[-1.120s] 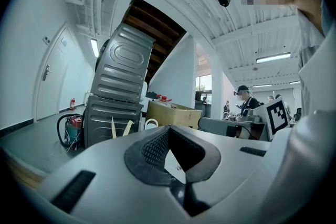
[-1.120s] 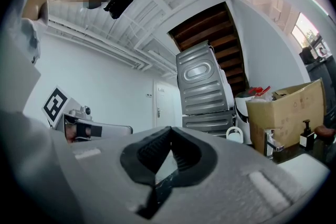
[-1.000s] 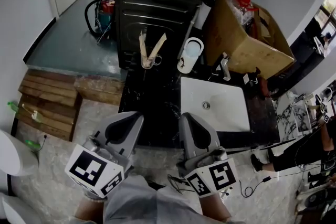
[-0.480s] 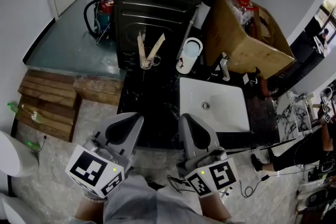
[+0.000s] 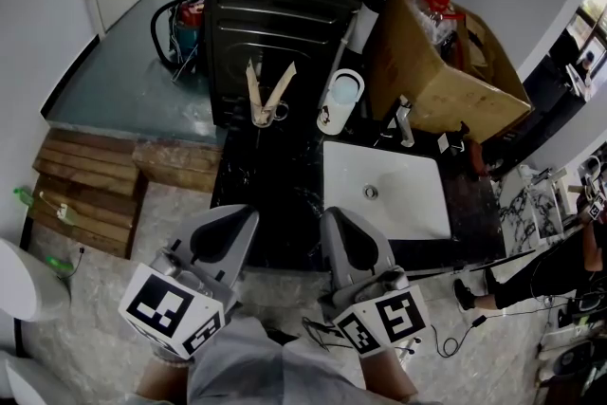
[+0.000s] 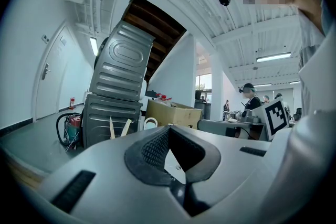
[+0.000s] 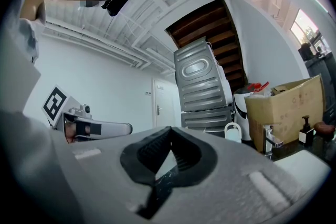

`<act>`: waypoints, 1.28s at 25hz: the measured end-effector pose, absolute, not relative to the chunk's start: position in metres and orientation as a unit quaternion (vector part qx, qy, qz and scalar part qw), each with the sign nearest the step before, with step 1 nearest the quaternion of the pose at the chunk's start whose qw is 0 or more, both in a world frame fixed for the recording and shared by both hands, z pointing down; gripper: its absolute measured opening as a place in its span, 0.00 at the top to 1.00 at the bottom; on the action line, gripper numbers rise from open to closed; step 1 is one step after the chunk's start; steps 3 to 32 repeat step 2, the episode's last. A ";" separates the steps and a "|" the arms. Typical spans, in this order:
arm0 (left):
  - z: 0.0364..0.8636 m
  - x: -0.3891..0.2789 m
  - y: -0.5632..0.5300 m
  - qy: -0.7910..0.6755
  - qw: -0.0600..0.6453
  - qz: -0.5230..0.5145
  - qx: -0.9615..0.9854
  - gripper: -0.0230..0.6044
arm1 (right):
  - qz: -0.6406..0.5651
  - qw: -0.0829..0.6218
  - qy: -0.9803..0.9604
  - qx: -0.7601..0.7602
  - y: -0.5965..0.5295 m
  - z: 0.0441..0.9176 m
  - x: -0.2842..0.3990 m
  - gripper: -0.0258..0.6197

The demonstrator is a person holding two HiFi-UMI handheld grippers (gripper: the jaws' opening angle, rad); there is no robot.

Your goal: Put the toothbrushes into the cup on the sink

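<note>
1. Left gripper [image 5: 233, 225]: grey, marker cube at the rear. Jaws pressed fully together, nothing between the pads. Held level above the near edge of the counter.
2. Right gripper [image 5: 341, 230]: same build. Jaws likewise closed tight and empty. Level, just beside the left one, at the near left corner of the sink.
3. Toothbrushes [image 5: 267, 90]: two, pale, leaning apart in a V. Standing in a small clear holder [image 5: 266, 115] at the back of the counter, well apart from both grippers.
4. Cup [image 5: 339, 101]: white, handled, pale-blue interior. On the counter just right of the toothbrushes, behind the sink's far left corner.
5. Sink [image 5: 406, 202]: white rectangular basin, faucet [image 5: 405, 122] at the rear.
6. Counter [image 5: 270, 180]: dark, glossy.
7. Background: dark stacked appliances [image 5: 285, 5], cardboard box [image 5: 446, 66].
</note>
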State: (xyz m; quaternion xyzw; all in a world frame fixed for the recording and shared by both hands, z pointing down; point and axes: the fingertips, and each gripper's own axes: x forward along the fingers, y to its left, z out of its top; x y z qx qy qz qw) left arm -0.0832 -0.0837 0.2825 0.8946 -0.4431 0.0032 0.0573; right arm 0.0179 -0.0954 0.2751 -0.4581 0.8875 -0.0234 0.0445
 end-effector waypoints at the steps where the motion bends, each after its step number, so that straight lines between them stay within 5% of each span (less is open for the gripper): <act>1: 0.282 -0.082 -0.084 -0.443 0.057 0.003 0.895 0.96 | -0.024 0.043 0.888 -0.458 -0.095 0.276 0.019 0.96; 32: 0.282 -0.082 -0.083 -0.443 0.058 0.004 0.895 0.96 | -0.024 0.042 0.888 -0.457 -0.095 0.276 0.019 0.96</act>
